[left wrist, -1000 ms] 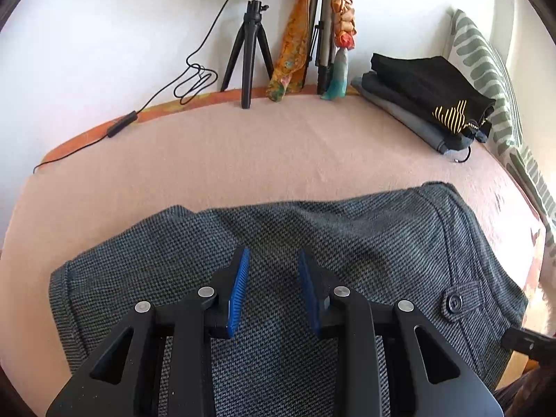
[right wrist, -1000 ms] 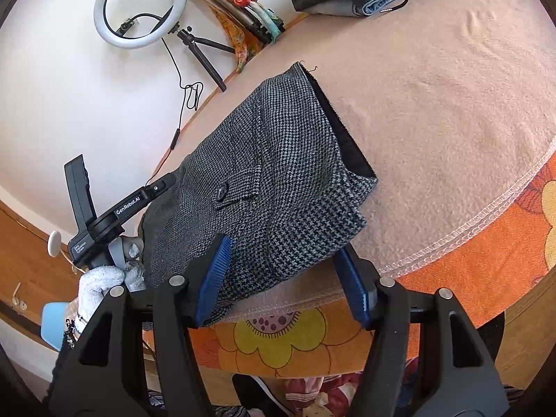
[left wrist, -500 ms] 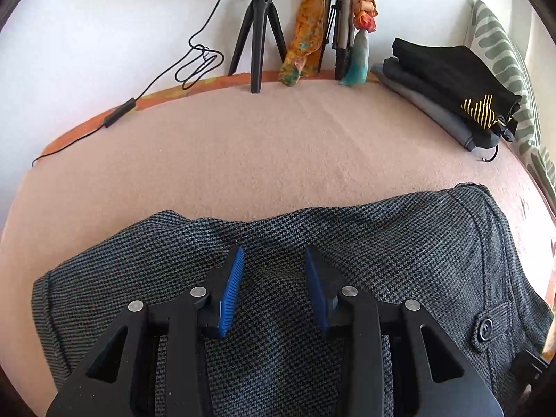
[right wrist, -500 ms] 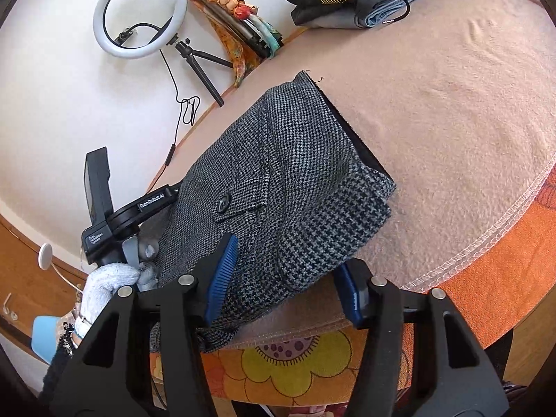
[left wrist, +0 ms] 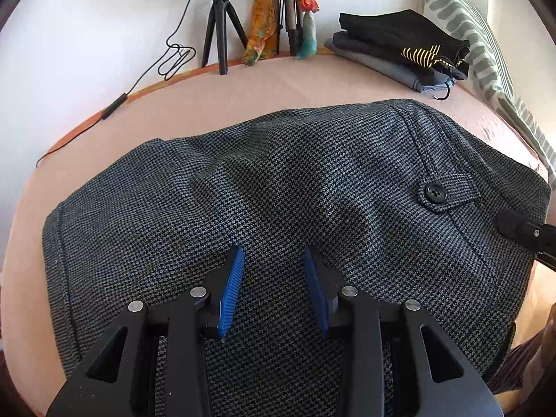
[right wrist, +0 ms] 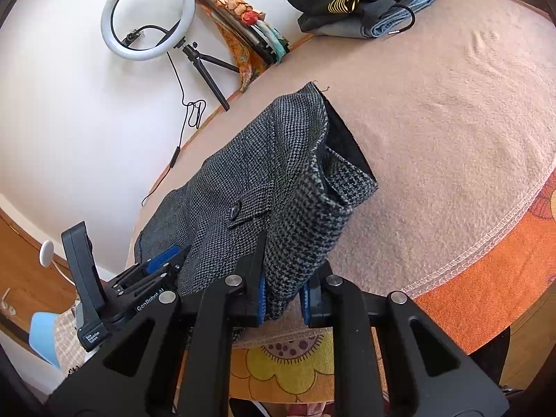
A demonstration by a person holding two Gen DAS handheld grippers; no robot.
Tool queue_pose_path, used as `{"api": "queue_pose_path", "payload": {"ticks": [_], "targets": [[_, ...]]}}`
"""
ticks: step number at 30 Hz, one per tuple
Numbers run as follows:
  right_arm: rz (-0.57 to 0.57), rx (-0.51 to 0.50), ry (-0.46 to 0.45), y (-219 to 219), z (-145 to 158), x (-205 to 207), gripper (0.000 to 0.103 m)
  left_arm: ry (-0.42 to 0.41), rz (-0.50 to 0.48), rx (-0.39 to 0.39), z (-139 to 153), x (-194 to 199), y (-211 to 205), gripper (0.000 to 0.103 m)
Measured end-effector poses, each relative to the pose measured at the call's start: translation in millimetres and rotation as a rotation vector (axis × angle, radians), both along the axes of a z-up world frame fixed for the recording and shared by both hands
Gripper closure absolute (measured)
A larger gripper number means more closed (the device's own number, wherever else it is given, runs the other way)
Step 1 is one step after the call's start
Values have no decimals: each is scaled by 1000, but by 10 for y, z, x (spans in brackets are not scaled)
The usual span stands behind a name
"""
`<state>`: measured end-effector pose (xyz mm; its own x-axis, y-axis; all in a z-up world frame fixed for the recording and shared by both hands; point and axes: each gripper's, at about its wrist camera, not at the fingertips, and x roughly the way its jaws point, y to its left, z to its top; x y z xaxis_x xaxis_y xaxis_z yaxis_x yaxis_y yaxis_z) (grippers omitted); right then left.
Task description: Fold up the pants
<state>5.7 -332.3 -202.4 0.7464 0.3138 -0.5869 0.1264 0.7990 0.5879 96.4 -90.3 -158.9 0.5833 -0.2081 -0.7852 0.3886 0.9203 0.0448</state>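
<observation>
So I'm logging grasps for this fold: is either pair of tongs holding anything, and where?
The right tongs clamp the houndstooth pants at their near waistband-end corner. The left tongs are open, holding nothing.

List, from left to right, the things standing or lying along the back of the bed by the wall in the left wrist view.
Black cable → tripod → orange scarf → stack of folded clothes → striped pillow.

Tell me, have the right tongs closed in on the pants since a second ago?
Yes. The right tongs narrowed and now pinch the pants near the blanket's stitched edge.
</observation>
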Motion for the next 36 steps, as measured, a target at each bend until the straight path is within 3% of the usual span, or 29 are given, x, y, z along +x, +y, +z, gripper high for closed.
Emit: {"api": "queue_pose_path", "payload": {"ticks": [2,5,8,13,15,17,25,31,36], "targets": [[6,-22,-27,30,107,-7,89,5,-1,-2,7,7,4,68],[20,-62,-58,89,237,-9,89,59,29,-76,49,15,128,69],[4,-31,-23,41,152,10,89,70,57,-143,133,-75,271,69],[-17,-16,41,-15,8,53,89,82,17,-113,-23,-298,249,68],[-16,-51,43,19,56,88,89,9,0,-87,-59,-417,225,67],[-4,-110,24,98,172,120,89,20,3,-91,-30,-439,238,67],[147,-415,-108,675,758,150,89,237,157,-398,78,-466,920,67],[315,-654,-189,1338,1070,209,89,22,330,-465,662,-440,1790,67],[466,-811,-246,1996,1161,210,89,-55,489,-568,866,-407,2534,67]]}}
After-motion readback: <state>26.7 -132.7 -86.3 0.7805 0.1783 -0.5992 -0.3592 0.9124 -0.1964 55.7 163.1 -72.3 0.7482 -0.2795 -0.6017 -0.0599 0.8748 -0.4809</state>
